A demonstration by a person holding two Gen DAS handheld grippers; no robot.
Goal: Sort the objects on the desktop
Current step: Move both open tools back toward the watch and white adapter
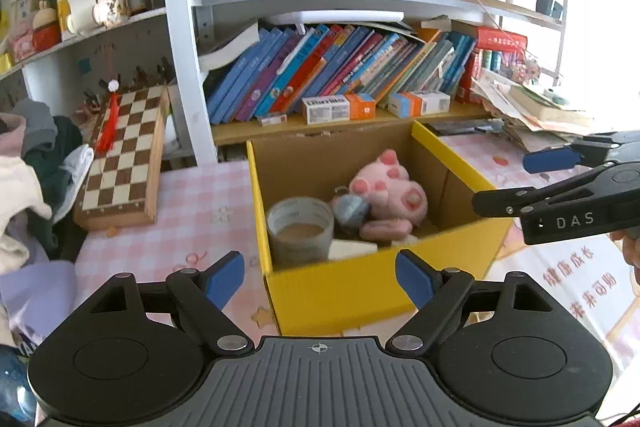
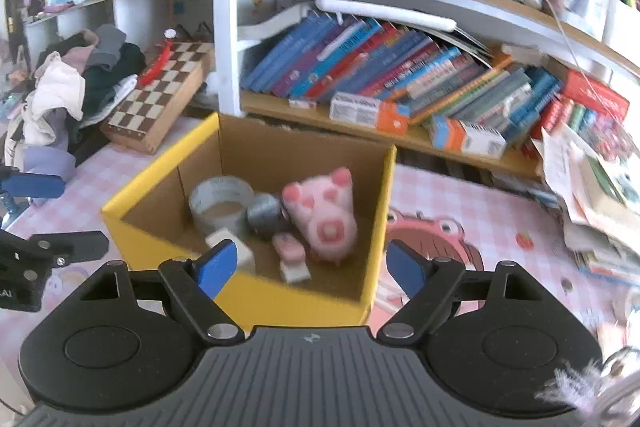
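Note:
A yellow cardboard box (image 1: 344, 291) (image 2: 136, 199) stands open on the pink checked table. Inside it lie a pink plush pig (image 1: 390, 189) (image 2: 322, 213), a roll of clear tape (image 1: 300, 227) (image 2: 220, 201), a grey ball (image 1: 351, 211) (image 2: 264, 215), a white block (image 1: 352, 249) (image 2: 236, 247) and a small pink and white piece (image 2: 290, 253). My left gripper (image 1: 320, 277) is open just in front of the box's near wall, holding nothing. My right gripper (image 2: 306, 269) is open over the box's near right corner, empty; in the left wrist view it (image 1: 520, 183) reaches in from the right.
A wooden chessboard (image 1: 124, 155) (image 2: 164, 99) leans at the left beside a heap of clothes (image 1: 28, 179) (image 2: 68, 95). Shelves of leaning books (image 1: 340, 67) (image 2: 400, 71) and small cartons (image 1: 338, 107) stand behind the box. Loose papers (image 1: 532, 111) (image 2: 600, 203) pile at the right. A furry keyring (image 2: 580, 383) lies near.

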